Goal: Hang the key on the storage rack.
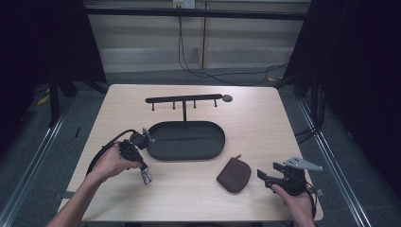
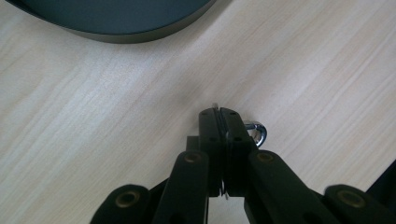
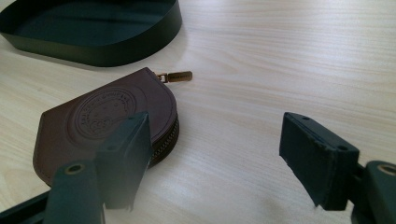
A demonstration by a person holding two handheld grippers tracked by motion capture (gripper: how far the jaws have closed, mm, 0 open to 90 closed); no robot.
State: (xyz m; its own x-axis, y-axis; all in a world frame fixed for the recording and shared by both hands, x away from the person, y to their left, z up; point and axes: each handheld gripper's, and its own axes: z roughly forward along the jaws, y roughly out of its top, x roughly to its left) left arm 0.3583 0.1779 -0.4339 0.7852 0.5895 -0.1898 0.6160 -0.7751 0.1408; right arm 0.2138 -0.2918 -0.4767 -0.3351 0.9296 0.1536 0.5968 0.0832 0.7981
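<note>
My left hand is angling the left claw down at the counter, clenched on one metal key clip lying just in front of the one dark oval tray. One brown zip pouch is lying to its right. My right hand is holding the right claw level and released, pointing at the pouch.
</note>
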